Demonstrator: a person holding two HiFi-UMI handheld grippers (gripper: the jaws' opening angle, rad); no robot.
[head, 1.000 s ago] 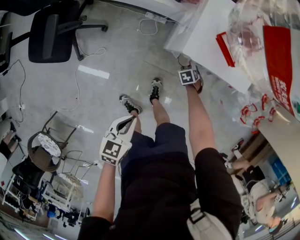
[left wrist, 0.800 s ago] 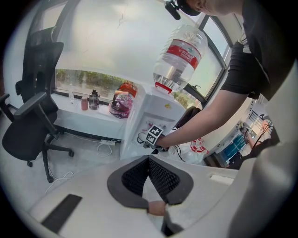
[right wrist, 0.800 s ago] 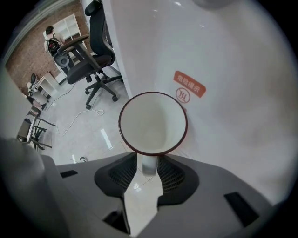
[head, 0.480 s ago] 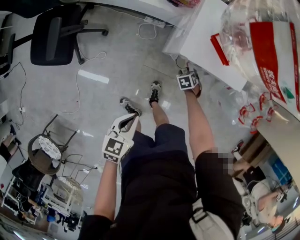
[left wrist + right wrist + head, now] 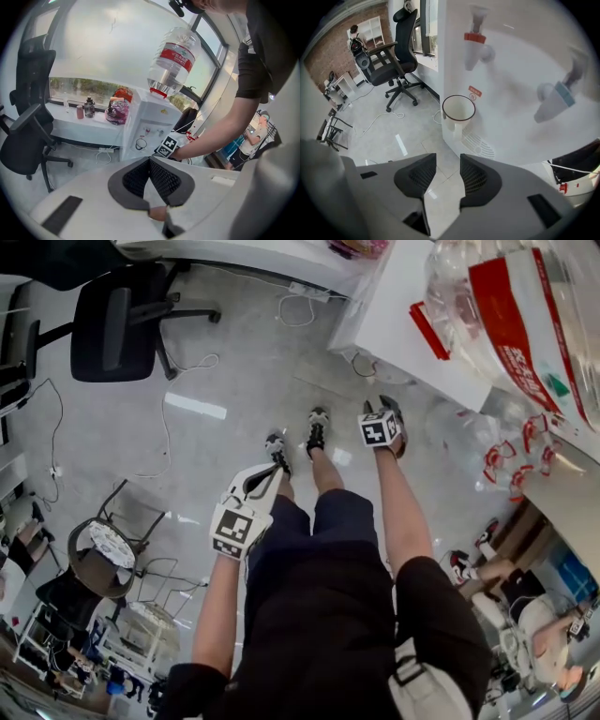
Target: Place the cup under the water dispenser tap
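Hand-held grippers: two, one in each of the person's hands.
Right side: the right hand-held gripper (image 5: 448,157) points steeply down. Its jaws stand wide apart and have just been opening. Nothing is between them, and only the floor (image 5: 408,136) shows in the gap.
Left side: the left hand-held gripper (image 5: 150,160) is closed, its pads meeting at the tips with nothing between them. It aims toward the dispenser from further back.
Water dispenser: one water dispenser (image 5: 511,93), white, fills the right gripper view from 12 to 4 o'clock.
Office chair: one black office chair (image 5: 401,51) is in the right gripper view, at 10 o'clock from the cup and well apart from it.
Bottle: one clear bottle (image 5: 173,56) with a red label sits neck down on top of the dispenser.
Cup: one white cup (image 5: 458,108) stands upright in the dispenser's recess. Its long axis is vertical and its mouth faces up. It lies at 12 o'clock from the right jaws, clear of them, beside the drip grille (image 5: 480,145).
Taps: two. The red tap (image 5: 476,42) is at 12 to 1 o'clock above the cup, and the blue tap (image 5: 555,98) is off at its 3 o'clock.
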